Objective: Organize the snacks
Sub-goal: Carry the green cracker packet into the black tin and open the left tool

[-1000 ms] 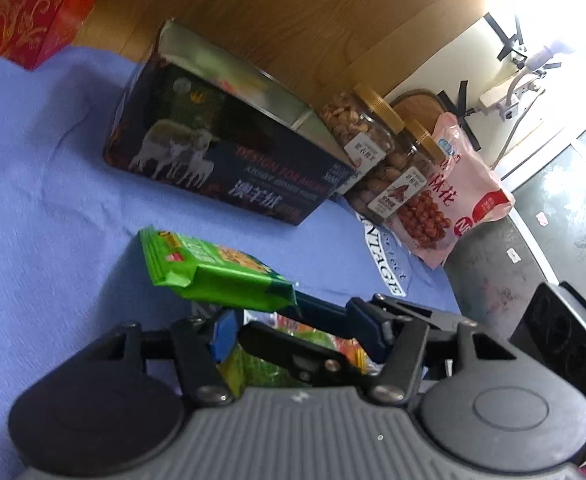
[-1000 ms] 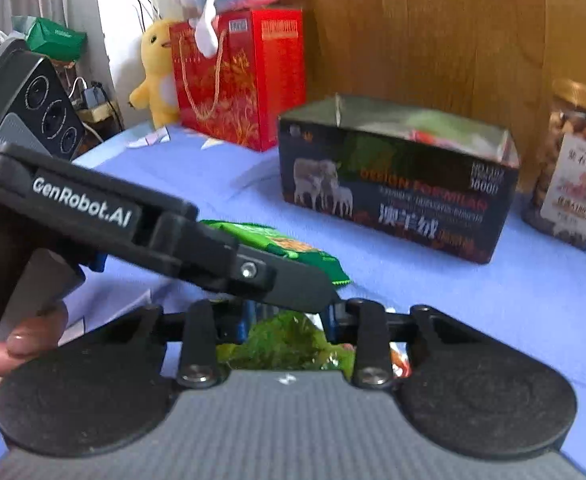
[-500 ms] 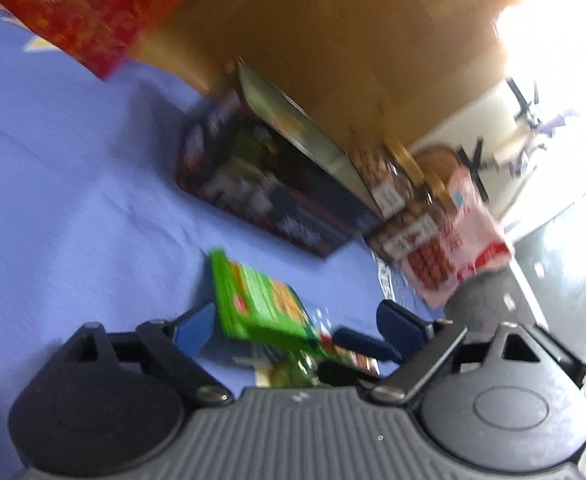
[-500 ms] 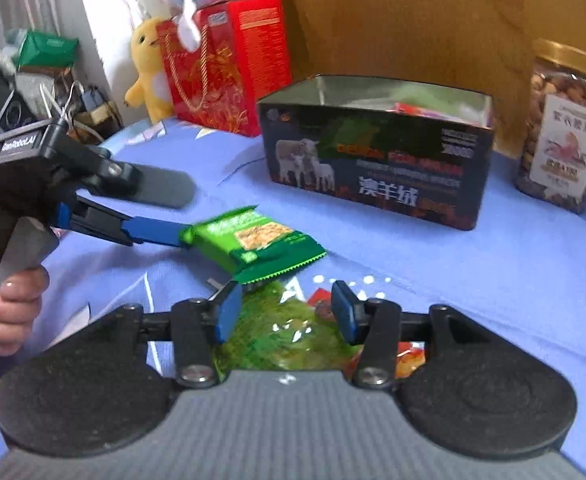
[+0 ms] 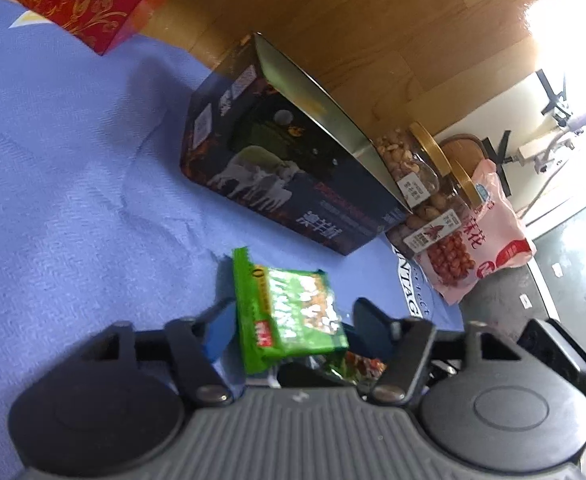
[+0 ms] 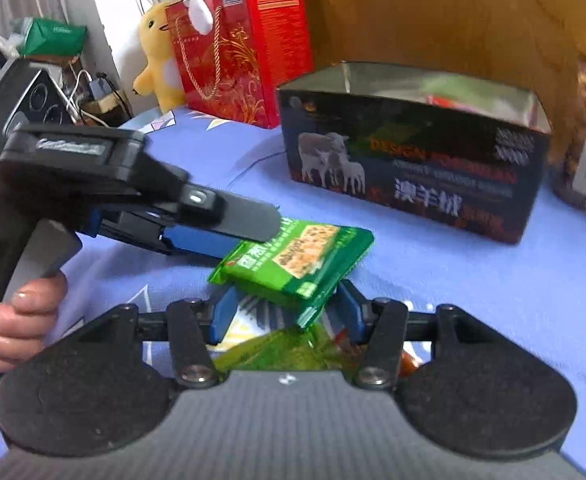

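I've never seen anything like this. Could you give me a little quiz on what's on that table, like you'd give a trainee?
1. True or false: the dark box is open on top.
2. The packet raised above the blue cloth is: A red, B green, C yellow.
3. Fill in: the nut jars have ___ lids.
Key: 1 true; 2 B; 3 gold.
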The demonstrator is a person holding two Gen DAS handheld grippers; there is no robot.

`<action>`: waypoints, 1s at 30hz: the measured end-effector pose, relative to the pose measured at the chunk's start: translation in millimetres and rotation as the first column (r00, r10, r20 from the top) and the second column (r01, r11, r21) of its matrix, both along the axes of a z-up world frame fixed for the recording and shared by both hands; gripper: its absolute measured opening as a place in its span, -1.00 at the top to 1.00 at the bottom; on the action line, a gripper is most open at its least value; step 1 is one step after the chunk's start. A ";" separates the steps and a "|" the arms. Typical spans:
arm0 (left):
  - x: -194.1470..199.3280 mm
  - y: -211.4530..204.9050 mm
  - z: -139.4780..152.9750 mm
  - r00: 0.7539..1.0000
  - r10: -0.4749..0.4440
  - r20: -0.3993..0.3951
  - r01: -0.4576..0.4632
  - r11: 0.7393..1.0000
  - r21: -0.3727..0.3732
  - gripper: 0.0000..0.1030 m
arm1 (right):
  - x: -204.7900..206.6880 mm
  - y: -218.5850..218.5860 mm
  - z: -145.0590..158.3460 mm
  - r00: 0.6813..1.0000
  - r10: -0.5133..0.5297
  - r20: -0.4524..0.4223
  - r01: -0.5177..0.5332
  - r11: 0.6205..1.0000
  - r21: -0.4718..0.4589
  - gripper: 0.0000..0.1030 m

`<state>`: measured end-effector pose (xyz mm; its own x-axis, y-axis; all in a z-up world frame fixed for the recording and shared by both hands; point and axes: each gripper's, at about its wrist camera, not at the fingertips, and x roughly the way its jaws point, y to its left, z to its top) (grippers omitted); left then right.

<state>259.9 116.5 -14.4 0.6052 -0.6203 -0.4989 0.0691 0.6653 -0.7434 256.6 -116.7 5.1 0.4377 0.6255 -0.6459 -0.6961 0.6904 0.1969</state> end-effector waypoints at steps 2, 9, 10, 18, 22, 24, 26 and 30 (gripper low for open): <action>-0.7 0.2 0.6 1.000 0.014 0.002 -0.014 0.999 0.031 0.10 | 0.3 4.0 -0.6 1.000 -0.023 0.014 0.023 1.000 -0.005 -0.09; -8.3 -11.2 14.2 0.996 -0.062 0.056 0.061 0.998 0.022 0.50 | -11.3 8.8 2.9 0.998 -0.030 0.063 0.029 1.000 0.011 0.44; -8.6 -12.7 16.2 0.996 -0.067 0.059 0.065 0.998 0.025 0.50 | -14.9 10.9 3.9 0.995 -0.030 0.092 0.031 1.000 -0.006 0.44; -13.1 3.4 15.5 0.999 -0.025 0.040 0.024 0.999 0.028 0.23 | -20.5 3.6 4.4 0.995 -0.021 0.100 0.025 0.999 -0.037 0.40; -11.6 14.5 14.9 0.999 0.022 0.025 -0.022 1.000 0.022 -0.32 | -17.8 4.1 5.8 0.993 -0.026 0.112 0.032 0.998 -0.054 0.33; -11.5 19.0 14.9 0.999 0.042 0.025 -0.042 0.999 0.021 -0.52 | -15.9 7.4 4.9 0.994 -0.018 0.109 0.025 0.998 -0.064 0.03; -10.2 21.9 12.7 0.998 0.058 0.015 -0.058 0.998 0.016 -0.62 | -14.0 13.0 4.3 0.992 -0.006 0.125 0.016 0.996 -0.082 -0.12; -6.3 27.5 7.5 0.997 0.083 -0.001 -0.083 0.997 -0.002 -0.54 | -2.4 30.0 3.3 0.991 0.034 0.131 -0.016 0.990 -0.140 -0.13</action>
<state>253.5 144.0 -7.0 0.6538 -0.5692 -0.4985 0.0130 0.6672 -0.7448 254.2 -86.7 8.4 0.5109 0.5460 -0.6640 -0.7269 0.6867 0.0054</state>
